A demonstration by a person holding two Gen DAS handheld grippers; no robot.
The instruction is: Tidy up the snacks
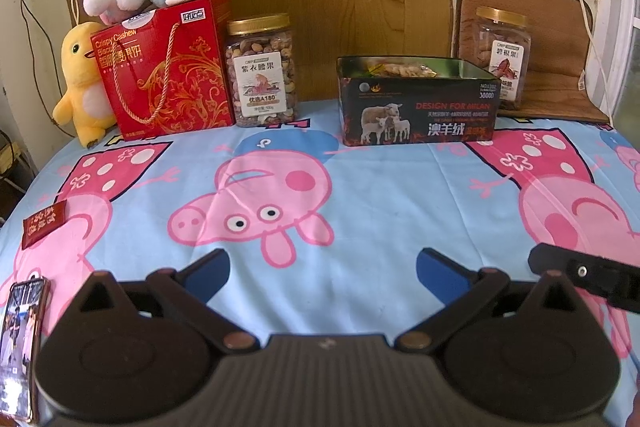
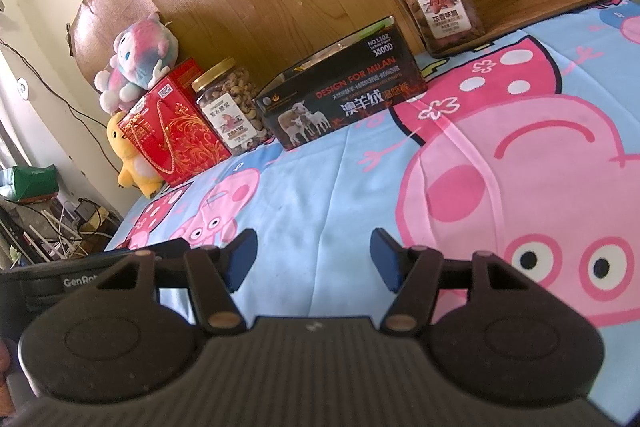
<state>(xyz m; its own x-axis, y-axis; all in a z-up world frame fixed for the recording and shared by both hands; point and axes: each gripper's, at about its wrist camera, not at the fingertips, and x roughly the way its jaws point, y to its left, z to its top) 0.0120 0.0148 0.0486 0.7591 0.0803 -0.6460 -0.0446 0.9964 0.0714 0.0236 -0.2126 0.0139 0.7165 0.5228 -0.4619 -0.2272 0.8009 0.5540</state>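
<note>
Cartoon-pig bedsheet [image 1: 360, 187] across the whole surface, wood panel behind.

From the left wrist: left gripper [image 1: 323, 269] low over the sheet, blue pads wide apart, nothing between them. Dark open box [image 1: 416, 111] at the back, nuts heaped inside. Nut jar [image 1: 262, 71] and red gift box [image 1: 168, 67] to its left, second jar [image 1: 502, 55] behind on the right. One loose red packet [image 1: 42, 225] at the far left, well apart from the box. Phone [image 1: 20, 347] cut off at the edge.

From the right wrist: right gripper [image 2: 314, 259] also spread open and empty, over bare sheet. Box [image 2: 340, 99] seen lower, its inside hardly visible. Packet not in this view.

Probably between picks: packet not yet taken, most likely meant for the box. Next move likely a swing of the left gripper far left, then a flat pinch on a thin wrapper. Wrapper print blurred, not readable.
</note>
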